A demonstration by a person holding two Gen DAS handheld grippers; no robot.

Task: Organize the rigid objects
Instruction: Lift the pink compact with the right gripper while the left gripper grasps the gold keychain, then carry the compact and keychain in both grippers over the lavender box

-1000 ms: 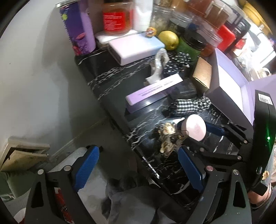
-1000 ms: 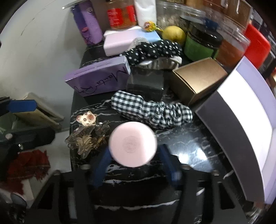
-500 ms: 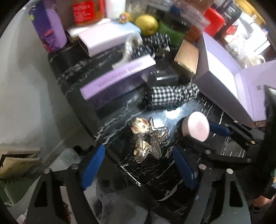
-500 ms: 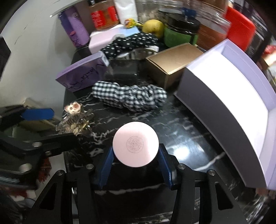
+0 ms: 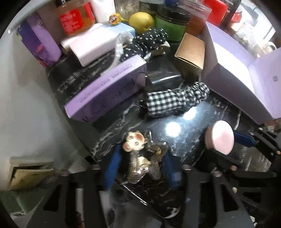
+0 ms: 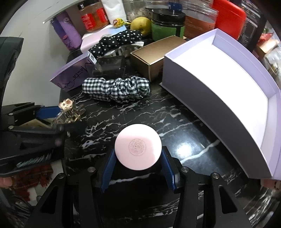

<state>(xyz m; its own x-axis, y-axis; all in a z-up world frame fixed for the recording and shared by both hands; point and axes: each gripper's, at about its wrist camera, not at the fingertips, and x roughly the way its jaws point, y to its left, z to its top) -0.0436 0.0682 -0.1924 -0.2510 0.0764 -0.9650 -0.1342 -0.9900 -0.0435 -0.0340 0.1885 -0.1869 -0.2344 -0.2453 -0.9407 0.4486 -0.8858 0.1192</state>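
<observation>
My left gripper [image 5: 140, 166] has its blue fingers close on either side of a clear hair claw clip with a small mouse figure [image 5: 138, 154], at the near left edge of the black marble counter [image 6: 175, 122]; the clip also shows in the right wrist view [image 6: 67, 112]. My right gripper [image 6: 137, 168] is shut on a black jar with a round pink lid [image 6: 137, 149], held above the counter. That jar shows in the left wrist view [image 5: 220, 137]. An open lilac box with a white inside [image 6: 233, 84] stands to the right.
A checked scrunchie [image 6: 116, 88], a purple carton [image 6: 73, 73], a dark glossy box [image 6: 109, 67], a gold box [image 6: 154, 52] and a polka-dot scrunchie [image 6: 119, 39] lie behind. Jars, a lemon [image 6: 140, 24] and a red container [image 6: 230, 16] line the back. The counter drops off at left.
My left gripper has moved in over the mouse clip and narrowed around it. My right gripper has lifted back with the pink-lidded jar, bringing the lilac box interior into view.
</observation>
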